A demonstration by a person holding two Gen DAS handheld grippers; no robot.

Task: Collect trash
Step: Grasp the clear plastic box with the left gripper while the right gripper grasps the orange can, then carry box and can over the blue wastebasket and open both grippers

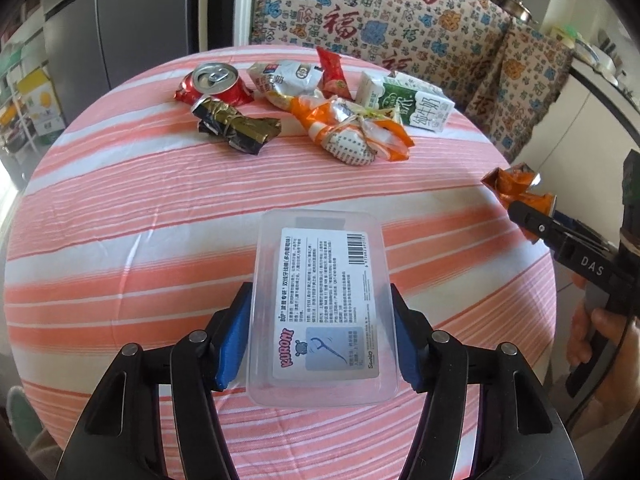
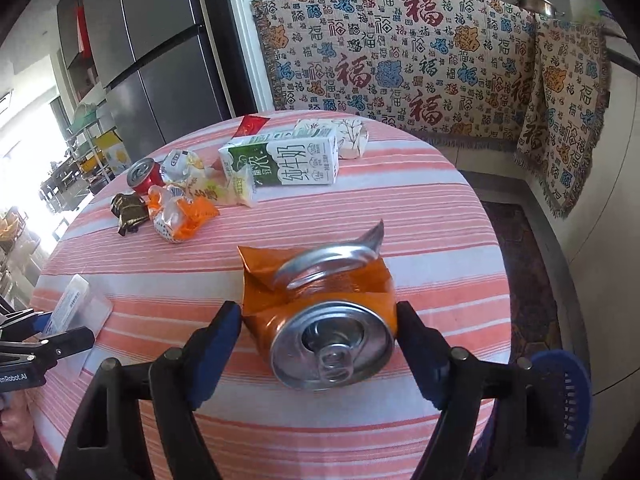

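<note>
A clear plastic floss-pick box (image 1: 320, 304) with a printed label sits between the blue pads of my left gripper (image 1: 320, 300), which press on its long sides, so the gripper is shut on it. The right wrist view shows the same box (image 2: 76, 304) tilted above the table's left edge. My right gripper (image 2: 318, 312) is shut on a crushed orange can (image 2: 320, 312), its pull-tab end facing the camera. In the left wrist view the orange can (image 1: 516, 188) hangs at the table's right edge in the right gripper (image 1: 520, 208).
On the far half of the round pink-striped table (image 1: 120, 240) lie a crushed red can (image 1: 212, 84), a black-gold wrapper (image 1: 236, 128), an orange-white wrapper bundle (image 1: 352, 132), a green-white milk carton (image 1: 420, 108) and other wrappers. A blue basket (image 2: 568, 396) stands off the table's right edge.
</note>
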